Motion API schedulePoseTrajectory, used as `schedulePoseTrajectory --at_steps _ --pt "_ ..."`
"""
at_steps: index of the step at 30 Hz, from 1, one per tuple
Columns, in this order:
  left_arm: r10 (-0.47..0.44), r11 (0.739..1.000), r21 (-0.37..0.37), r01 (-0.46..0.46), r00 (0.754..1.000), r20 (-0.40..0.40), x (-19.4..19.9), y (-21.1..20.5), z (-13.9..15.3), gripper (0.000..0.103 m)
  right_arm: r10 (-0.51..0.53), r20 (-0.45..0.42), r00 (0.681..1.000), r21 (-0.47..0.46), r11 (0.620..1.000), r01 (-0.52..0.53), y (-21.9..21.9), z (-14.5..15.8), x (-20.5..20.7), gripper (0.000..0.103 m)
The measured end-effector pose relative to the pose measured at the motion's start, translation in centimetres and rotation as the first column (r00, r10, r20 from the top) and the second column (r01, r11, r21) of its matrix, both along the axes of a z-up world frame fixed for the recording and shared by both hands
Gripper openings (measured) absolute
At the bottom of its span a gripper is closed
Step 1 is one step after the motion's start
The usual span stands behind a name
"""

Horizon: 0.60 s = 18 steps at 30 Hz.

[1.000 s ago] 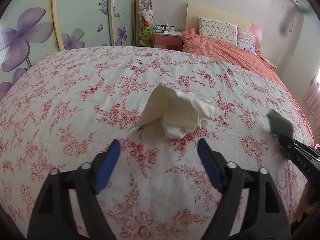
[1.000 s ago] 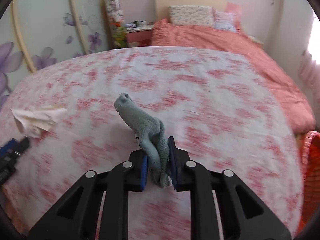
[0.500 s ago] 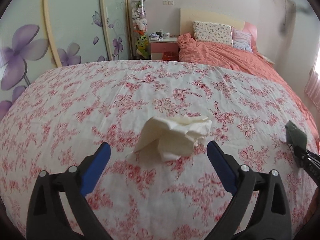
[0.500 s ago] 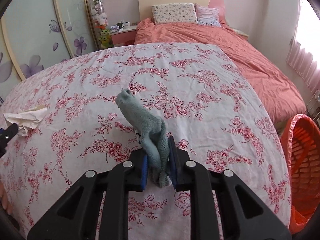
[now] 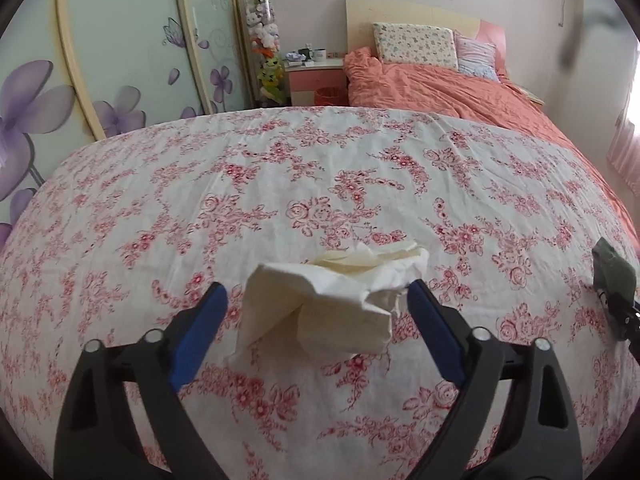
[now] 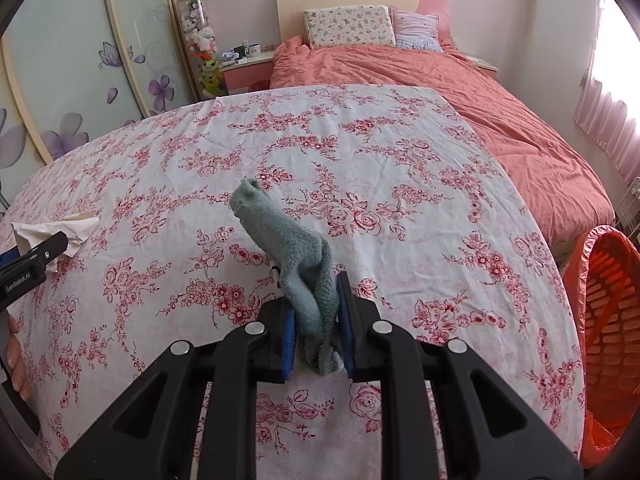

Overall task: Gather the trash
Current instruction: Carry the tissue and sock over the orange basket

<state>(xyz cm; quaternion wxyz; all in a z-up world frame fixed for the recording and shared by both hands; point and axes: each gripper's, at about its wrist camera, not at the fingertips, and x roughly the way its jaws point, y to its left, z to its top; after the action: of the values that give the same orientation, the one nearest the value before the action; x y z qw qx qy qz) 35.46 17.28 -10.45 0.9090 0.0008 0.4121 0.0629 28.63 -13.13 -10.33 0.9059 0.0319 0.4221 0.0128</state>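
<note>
A crumpled white tissue [image 5: 332, 296] lies on the floral sheet [image 5: 320, 184]. My left gripper [image 5: 316, 300] is open, with its blue pads on either side of the tissue, which sits between them. The tissue also shows at the left edge of the right wrist view [image 6: 56, 230], with the left gripper's finger in front of it. My right gripper [image 6: 316, 312] is shut on a grey-green sock [image 6: 292, 248] and holds it above the sheet. The sock and right gripper show at the right edge of the left wrist view [image 5: 614, 276].
An orange slatted basket [image 6: 608, 312] with an orange liner stands on the floor at the right of the bed. An orange duvet [image 6: 460, 92] and pillows [image 6: 348, 26] lie beyond the floral sheet. A pink nightstand [image 5: 316, 80] and wardrobe doors stand at the back left.
My left gripper has moved forward over the tissue, which now sits between its open jaws. My right gripper still holds the sock and has shifted only slightly.
</note>
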Motion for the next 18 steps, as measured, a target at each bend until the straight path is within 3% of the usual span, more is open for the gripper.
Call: schedulePoseTrajectory --at_steps 2,6,18 --pt "-0.018 1.000 -0.011 0.018 1.000 -0.002 0.2 -0.1 0.1 0.078 0.000 0.000 1.000 0.000 1.000 0.000 0.0 0.0 0.0 0.019" --pt "-0.036 0.999 -0.025 0.035 0.999 -0.013 0.3 -0.5 -0.1 0.054 0.000 0.000 1.000 0.000 1.000 0.000 0.0 0.0 0.0 0.019" --pt "-0.031 0.997 -0.068 0.029 0.999 -0.018 -0.6 -0.5 -0.6 0.058 0.001 0.000 1.000 0.001 1.000 -0.001 0.0 0.0 0.0 0.019"
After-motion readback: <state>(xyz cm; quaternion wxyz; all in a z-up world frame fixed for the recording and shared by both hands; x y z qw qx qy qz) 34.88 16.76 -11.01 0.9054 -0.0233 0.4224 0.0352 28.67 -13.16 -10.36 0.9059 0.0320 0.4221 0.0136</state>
